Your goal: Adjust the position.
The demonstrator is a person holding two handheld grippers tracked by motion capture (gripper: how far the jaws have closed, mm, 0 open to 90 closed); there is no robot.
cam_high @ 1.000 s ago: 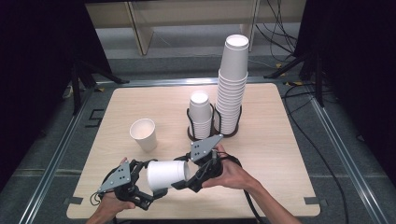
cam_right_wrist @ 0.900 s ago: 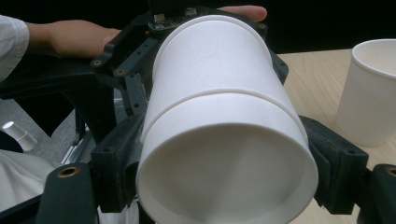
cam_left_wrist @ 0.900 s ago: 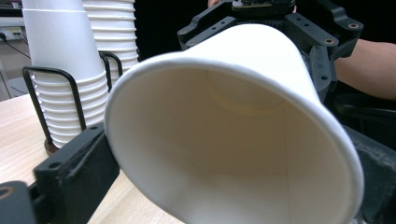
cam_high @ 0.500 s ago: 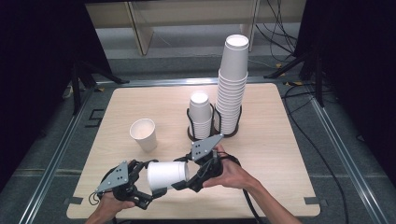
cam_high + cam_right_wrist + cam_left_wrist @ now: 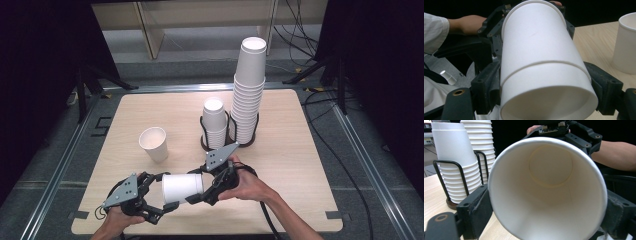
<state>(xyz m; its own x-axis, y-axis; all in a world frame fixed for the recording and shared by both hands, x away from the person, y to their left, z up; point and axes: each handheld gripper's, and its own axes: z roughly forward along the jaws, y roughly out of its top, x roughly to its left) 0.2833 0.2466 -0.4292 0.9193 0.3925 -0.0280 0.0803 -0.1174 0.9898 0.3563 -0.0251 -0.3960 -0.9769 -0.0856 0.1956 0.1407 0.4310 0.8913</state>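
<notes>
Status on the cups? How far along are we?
Done: one single cup stands upright on the table. In hand: the left gripper and right gripper each clamp an end of a nested pair held sideways, probably to pull it apart. Left: the short stack and tall stack in the rack.

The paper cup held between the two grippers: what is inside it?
The paper cup looks empty; the left gripper view shows its bare white wall and round bottom. Whether a second cup is nested inside cannot be told.
</notes>
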